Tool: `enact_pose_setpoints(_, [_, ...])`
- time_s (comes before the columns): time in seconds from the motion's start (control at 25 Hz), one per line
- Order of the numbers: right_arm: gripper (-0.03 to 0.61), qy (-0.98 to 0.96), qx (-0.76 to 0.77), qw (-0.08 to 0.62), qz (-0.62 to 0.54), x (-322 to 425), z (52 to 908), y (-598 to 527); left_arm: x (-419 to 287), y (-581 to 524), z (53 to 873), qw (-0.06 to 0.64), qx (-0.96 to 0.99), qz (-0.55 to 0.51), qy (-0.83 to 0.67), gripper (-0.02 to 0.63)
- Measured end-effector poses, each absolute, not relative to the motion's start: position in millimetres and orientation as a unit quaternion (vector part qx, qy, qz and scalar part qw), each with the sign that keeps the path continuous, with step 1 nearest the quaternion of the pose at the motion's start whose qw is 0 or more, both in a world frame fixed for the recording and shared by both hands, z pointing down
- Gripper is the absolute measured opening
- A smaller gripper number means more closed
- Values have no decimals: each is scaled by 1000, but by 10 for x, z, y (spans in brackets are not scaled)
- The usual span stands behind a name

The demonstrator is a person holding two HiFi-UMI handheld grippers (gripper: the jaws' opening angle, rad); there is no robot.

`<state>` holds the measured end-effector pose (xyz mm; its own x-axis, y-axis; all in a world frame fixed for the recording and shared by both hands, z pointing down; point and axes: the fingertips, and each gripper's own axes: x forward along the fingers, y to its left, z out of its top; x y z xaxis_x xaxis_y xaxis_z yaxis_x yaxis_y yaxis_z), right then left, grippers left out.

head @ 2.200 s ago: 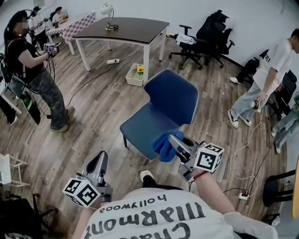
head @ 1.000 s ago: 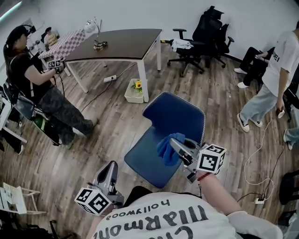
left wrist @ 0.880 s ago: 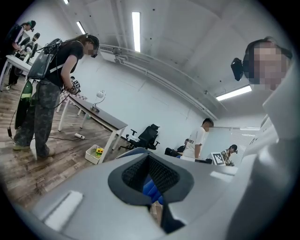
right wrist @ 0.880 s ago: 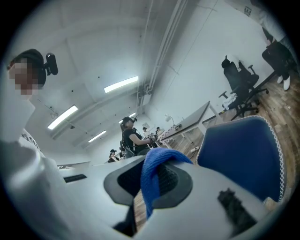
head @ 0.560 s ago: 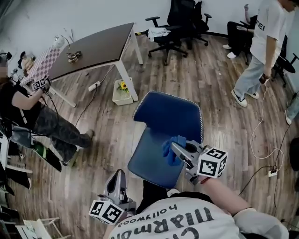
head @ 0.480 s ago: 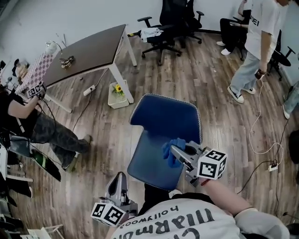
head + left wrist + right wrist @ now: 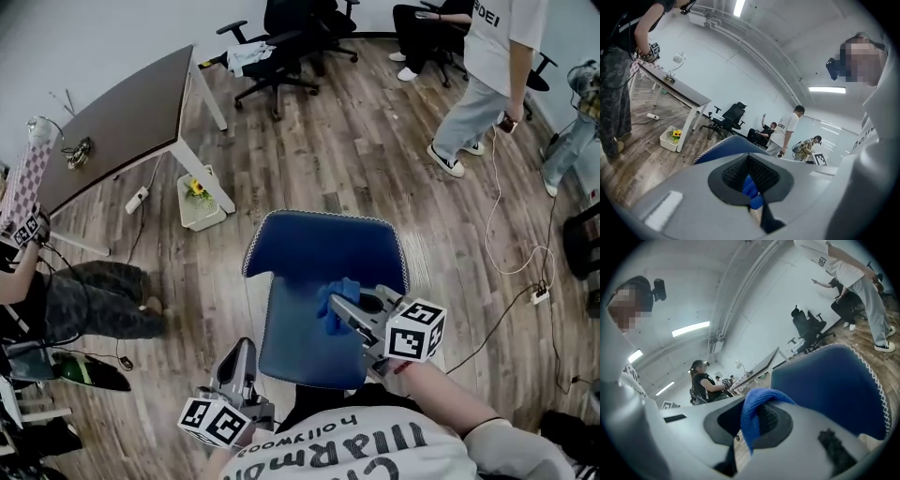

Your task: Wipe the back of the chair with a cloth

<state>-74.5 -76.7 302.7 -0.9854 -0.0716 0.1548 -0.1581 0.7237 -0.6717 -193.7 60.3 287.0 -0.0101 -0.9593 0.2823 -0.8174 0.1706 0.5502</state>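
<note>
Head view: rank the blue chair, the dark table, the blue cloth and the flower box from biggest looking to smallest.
1. chair, though it also sits nearest the camera
2. table, farther off, so its true size may be greater
3. cloth and flower box look about alike, so no ranking between them

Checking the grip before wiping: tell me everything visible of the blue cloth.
The blue cloth looks like soft ribbed fabric, bunched into a wad. The right gripper is shut on it; in the right gripper view a band of it loops up between the jaws. In the head view it sits over the seat of the blue padded chair, short of the backrest; whether it touches the seat cannot be told.
</note>
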Motion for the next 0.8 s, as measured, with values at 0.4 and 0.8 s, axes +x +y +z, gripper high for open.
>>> enact_pose_setpoints(0.4, [33,-928,94,81,352,-1497,3343,-1025,-2334,108,3200,331,682,-97,-645,8])
enact_pose_setpoints(0.8, [33,-948,103,158,258,-2360,3507,-1284,-2475,-32,3752,347,738,-32,-578,8])
